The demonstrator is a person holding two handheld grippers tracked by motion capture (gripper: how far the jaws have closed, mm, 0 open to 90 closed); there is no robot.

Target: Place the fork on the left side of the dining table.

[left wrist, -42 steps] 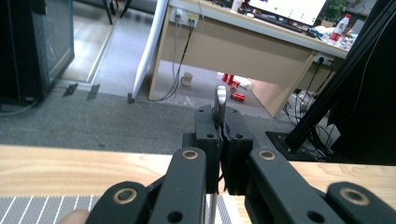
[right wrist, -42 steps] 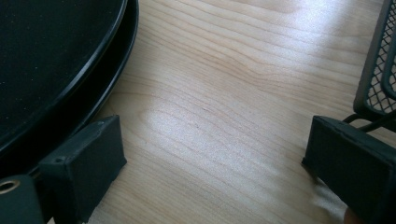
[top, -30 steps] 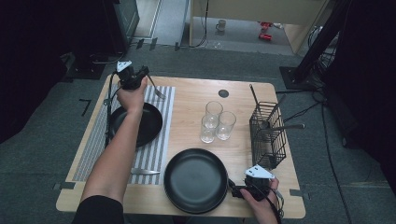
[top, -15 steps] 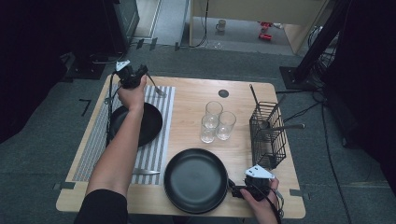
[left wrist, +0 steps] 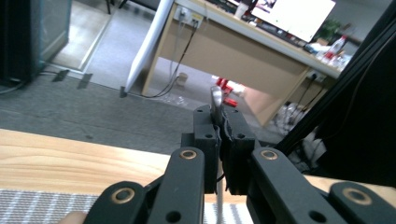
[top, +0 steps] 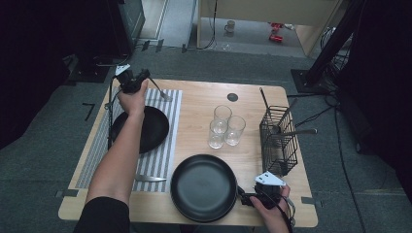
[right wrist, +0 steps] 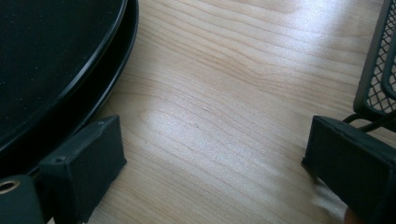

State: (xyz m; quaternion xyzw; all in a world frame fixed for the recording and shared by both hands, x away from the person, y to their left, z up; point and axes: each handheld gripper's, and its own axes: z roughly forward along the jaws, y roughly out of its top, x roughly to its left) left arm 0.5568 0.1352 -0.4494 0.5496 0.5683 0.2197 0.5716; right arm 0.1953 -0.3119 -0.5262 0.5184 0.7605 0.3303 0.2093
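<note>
Your left gripper [top: 138, 80], clamped on the spoon [top: 159, 91] by the desk's far-left corner, may drop it if tilted.

My left gripper [top: 141, 80] sits at the far edge of the placemat [top: 160, 155], the spoon [top: 159, 91] pinched in it reaching right; a plate [top: 150, 128] lies just nearer me. My right gripper [top: 245, 199] rests between the pan [top: 201, 187] on its left and the wire basket [top: 277, 141] beyond; the glasses [top: 226, 127] stand farther off.
</note>
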